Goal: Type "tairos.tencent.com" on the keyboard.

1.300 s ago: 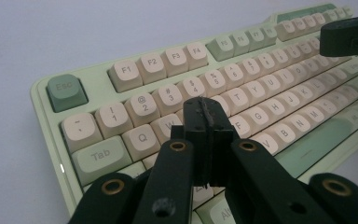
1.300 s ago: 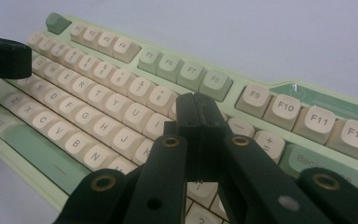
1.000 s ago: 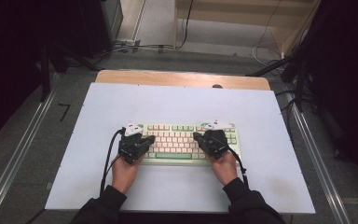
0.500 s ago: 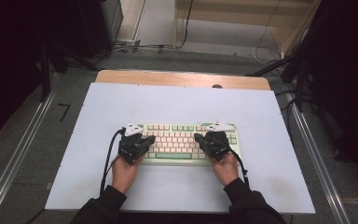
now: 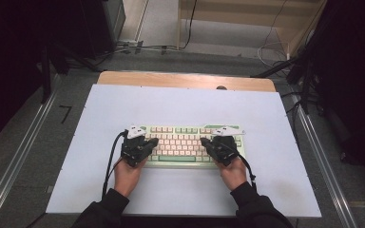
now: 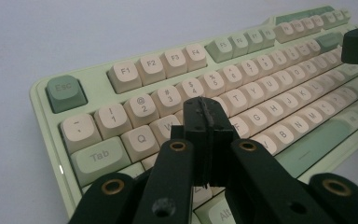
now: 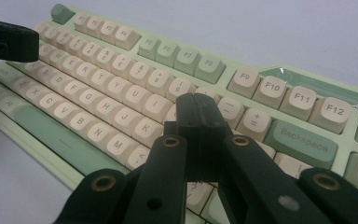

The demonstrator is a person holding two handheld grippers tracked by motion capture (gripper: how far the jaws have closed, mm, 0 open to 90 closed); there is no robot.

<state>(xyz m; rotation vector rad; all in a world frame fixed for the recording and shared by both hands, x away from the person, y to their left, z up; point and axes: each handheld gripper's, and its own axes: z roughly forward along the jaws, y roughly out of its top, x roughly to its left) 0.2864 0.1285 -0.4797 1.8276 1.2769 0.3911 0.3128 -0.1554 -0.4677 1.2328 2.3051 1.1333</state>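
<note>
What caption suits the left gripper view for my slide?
Shut left tongs poised over the letter keys of a green and cream keyboard.

Even light; blurred far keys

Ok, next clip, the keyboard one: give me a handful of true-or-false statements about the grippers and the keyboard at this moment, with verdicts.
1. Both grippers have their jaws shut. True: left gripper and right gripper each show jaws pressed together with nothing between.
2. The keyboard is black. False: it is pale green with cream keys.
3. The left gripper is over the keyboard's Esc end. True.
4. The right gripper grips a keycap. False: it holds nothing.
5. The keyboard lies on a white table. True.
</note>
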